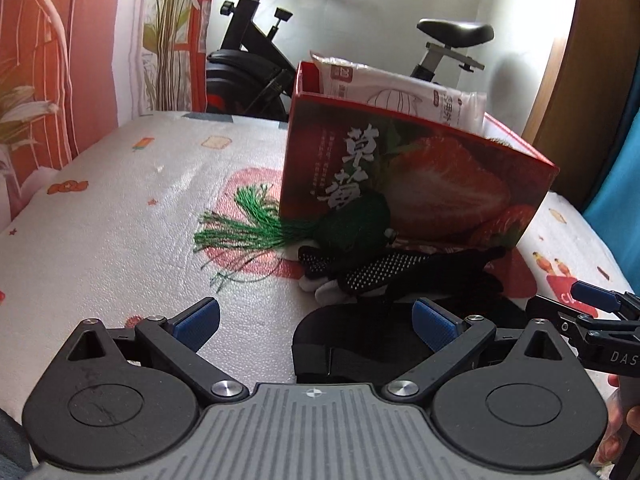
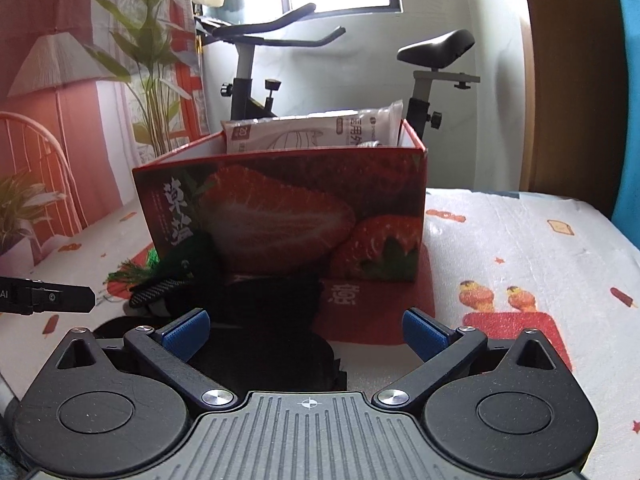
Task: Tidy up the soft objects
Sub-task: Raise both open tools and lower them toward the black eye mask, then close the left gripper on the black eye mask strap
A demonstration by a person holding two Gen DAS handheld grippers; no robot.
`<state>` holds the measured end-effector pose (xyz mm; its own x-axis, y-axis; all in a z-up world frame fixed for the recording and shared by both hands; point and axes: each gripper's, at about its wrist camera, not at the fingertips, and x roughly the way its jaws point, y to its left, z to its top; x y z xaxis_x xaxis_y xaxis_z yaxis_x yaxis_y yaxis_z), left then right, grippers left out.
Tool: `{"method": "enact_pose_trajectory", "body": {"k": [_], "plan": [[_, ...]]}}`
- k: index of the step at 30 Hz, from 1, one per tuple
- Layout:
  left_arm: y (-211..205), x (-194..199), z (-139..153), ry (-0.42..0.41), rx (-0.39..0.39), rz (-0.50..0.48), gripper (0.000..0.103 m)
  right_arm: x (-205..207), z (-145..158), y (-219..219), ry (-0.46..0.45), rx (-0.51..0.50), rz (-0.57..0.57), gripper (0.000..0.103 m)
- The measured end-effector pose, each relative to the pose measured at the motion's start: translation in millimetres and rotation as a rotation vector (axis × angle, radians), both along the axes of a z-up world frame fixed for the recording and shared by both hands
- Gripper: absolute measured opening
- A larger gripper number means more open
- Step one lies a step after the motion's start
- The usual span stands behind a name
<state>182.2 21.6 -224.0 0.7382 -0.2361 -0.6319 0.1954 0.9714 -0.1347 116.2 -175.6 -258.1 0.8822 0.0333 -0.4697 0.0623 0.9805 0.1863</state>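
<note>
Centrally, a red strawberry-printed box (image 2: 288, 216) stands on the patterned bedcover (image 1: 120, 208), holding a white plastic packet (image 2: 312, 132). Against its front lie a green tasselled pouch (image 1: 352, 220), a dotted black glove (image 1: 380, 268) and other dark fabric. Left gripper (image 1: 316, 320) and right gripper (image 2: 306, 330) both hover spread apart, empty.

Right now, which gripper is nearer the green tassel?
Left. The left gripper faces the green tassel just ahead; the right gripper sits further right, with the tassel off its left side.
</note>
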Motion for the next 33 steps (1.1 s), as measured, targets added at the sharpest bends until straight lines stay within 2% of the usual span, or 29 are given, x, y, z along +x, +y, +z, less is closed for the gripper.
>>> {"method": "enact_pose_trajectory", "body": {"k": [6,13,20,27,33], "plan": [[-2.8,10.0,-24.9,0.071,0.034,-0.004,0.103,16.0,-22.7,2.5,0.076,-0.026,-0.006,0.102],[-3.8,15.7,-36.1,0.105,0.068,-0.001,0.103,24.3,-32.0,-6.4,0.138,0.014,-0.018,0.103],[-11.6,13.3,-41.0,0.093,0.145,-0.022,0.103,28.1,-35.0,-5.6,0.177,0.001,-0.02,0.103],[-12.5,12.8,-41.1,0.096,0.148,-0.025,0.103,32.9,-35.2,4.8,0.207,-0.077,-0.015,0.103],[-12.9,11.6,-41.8,0.091,0.151,-0.03,0.103,34.3,-35.2,4.7,0.213,-0.072,-0.018,0.103]]}}
